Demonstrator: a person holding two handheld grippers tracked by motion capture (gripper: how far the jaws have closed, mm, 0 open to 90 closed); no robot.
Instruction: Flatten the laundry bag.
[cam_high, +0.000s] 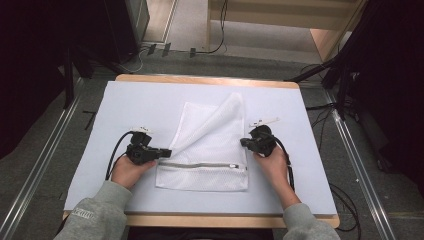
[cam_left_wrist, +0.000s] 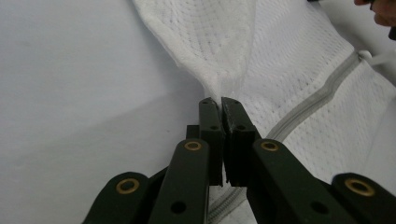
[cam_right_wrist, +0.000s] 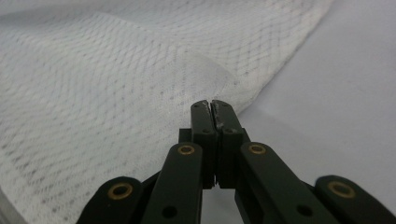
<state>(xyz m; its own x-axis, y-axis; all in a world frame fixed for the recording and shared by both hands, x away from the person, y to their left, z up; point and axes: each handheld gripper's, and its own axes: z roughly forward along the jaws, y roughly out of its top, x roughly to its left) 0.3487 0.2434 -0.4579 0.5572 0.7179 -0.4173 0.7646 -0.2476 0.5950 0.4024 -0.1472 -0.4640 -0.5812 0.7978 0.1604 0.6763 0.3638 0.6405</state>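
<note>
A white mesh bag (cam_high: 210, 150) with a grey zipper (cam_high: 200, 165) lies flat in the middle of the table (cam_high: 145, 100). One part of it is folded up into a ridge that runs toward the far right. My left gripper (cam_high: 169, 151) sits at the bag's left edge. In the left gripper view it (cam_left_wrist: 220, 100) is shut on a pinch of the mesh bag (cam_left_wrist: 280, 60), with the zipper (cam_left_wrist: 322, 91) just to the right. My right gripper (cam_high: 243, 142) rests at the bag's right edge. It (cam_right_wrist: 211, 103) is shut on a small raised fold of the mesh bag (cam_right_wrist: 116, 84).
The white table top is bare around the bag, with a wooden rim (cam_high: 210, 80) at the far edge. Cables (cam_high: 112, 155) trail from both grippers toward the near edge. Dark stands and floor cables surround the table.
</note>
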